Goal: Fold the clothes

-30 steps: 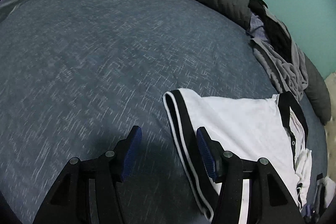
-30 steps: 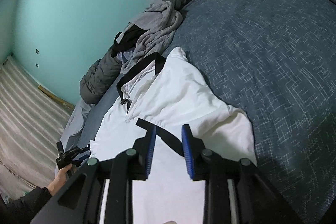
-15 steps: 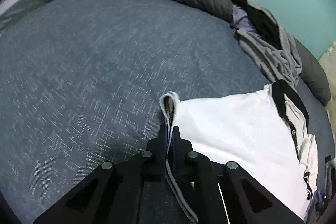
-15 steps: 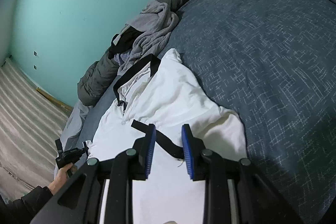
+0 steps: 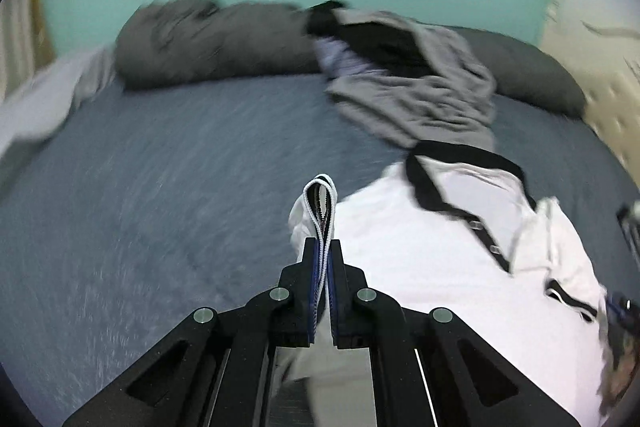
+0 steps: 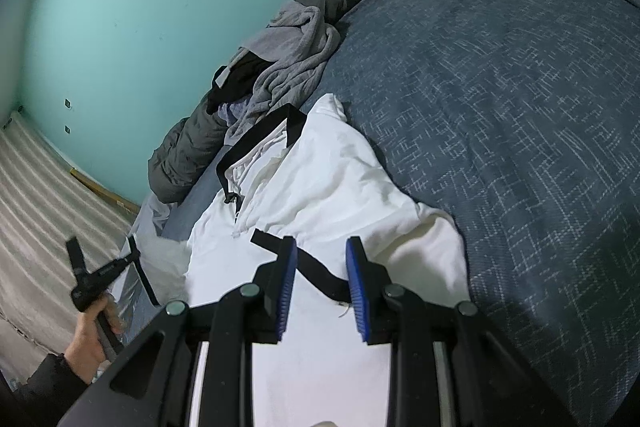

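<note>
White shirt barely begun: your left gripper pinches the striped sleeve cuff, your right gripper hangs spread over it, every fold left.

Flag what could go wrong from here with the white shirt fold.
1. The left hand-held gripper pinches only the thin sleeve cuff; a hard pull could slip it free.
2. The right hand-held gripper is open over the other black cuff, so the white shirt is unpinned and may drag across the bed.
3. The grey garment pile lies at the black collar and could snag.
</note>
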